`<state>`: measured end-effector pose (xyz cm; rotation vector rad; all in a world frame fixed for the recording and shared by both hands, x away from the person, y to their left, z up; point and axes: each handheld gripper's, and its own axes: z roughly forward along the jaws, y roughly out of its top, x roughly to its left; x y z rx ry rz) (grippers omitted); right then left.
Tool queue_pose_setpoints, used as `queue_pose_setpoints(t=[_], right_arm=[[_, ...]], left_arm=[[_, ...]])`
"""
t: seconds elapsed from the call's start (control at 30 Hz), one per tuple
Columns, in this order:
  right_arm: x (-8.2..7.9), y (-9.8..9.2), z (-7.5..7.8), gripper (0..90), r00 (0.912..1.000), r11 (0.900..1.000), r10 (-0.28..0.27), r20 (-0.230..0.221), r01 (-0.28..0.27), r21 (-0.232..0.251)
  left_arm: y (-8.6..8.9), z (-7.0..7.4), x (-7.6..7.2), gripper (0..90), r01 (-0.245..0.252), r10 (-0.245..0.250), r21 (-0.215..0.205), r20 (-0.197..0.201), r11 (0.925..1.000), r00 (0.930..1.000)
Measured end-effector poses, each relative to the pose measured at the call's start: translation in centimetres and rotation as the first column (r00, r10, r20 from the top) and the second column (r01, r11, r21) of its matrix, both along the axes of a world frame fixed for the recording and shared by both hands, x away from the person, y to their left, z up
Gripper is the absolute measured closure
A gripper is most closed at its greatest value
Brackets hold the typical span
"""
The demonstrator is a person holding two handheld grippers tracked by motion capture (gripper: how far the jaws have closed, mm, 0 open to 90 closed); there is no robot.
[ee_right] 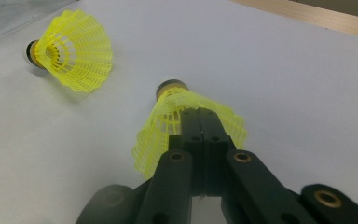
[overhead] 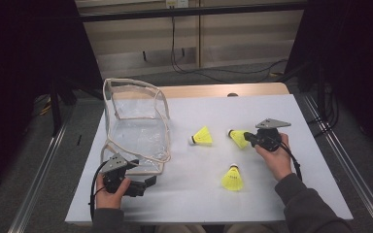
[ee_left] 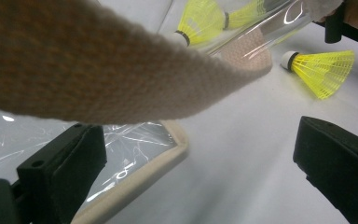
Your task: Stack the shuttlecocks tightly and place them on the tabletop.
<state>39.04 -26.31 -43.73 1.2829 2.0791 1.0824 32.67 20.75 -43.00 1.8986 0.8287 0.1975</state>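
Three yellow shuttlecocks lie on the white table. In the high view one shuttlecock [overhead: 203, 137] is at the middle, one [overhead: 232, 178] is nearer the front, and a third [overhead: 238, 138] is at my right gripper [overhead: 249, 138]. The right gripper view shows my right gripper [ee_right: 200, 116] shut on the mesh skirt of that shuttlecock [ee_right: 161, 126]. Another shuttlecock [ee_right: 74, 51] lies beyond it to the left. A clear plastic bag [overhead: 136, 126] with beige trim stands at the left. My left gripper [overhead: 144, 184] is open beside the bag's near edge. In the left gripper view my left gripper [ee_left: 196, 154] holds nothing, and the beige strap [ee_left: 98, 70] crosses above it.
The white tabletop [overhead: 189, 204] ends close to the person's hands at the front. A wooden edge [overhead: 209, 91] borders it at the back. Dark floor and metal rails lie on both sides. A shuttlecock [ee_left: 324, 70] lies ahead of the left gripper's right jaw.
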Motion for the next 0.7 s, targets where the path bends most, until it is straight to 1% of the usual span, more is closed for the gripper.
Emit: queue_pose_setpoints(t=[0.47, 0.7], right_arm=[[0.03, -0.19, -0.33, 90.0, 0.9999, 1.0, -0.007, -0.009, 0.007, -0.008], [-0.22, -0.41, -0.38, 90.0, 0.9999, 1.0, -0.011, -0.013, 0.011, 0.001]], left_arm=[[0.0, 0.01, 0.0, 2.4, -0.001, 0.001, -0.001, -0.001, 1.0, 1.0], [-0.01, 0.02, -0.01, 2.4, -0.001, 0.001, 0.0, -0.001, 1.0, 1.0]])
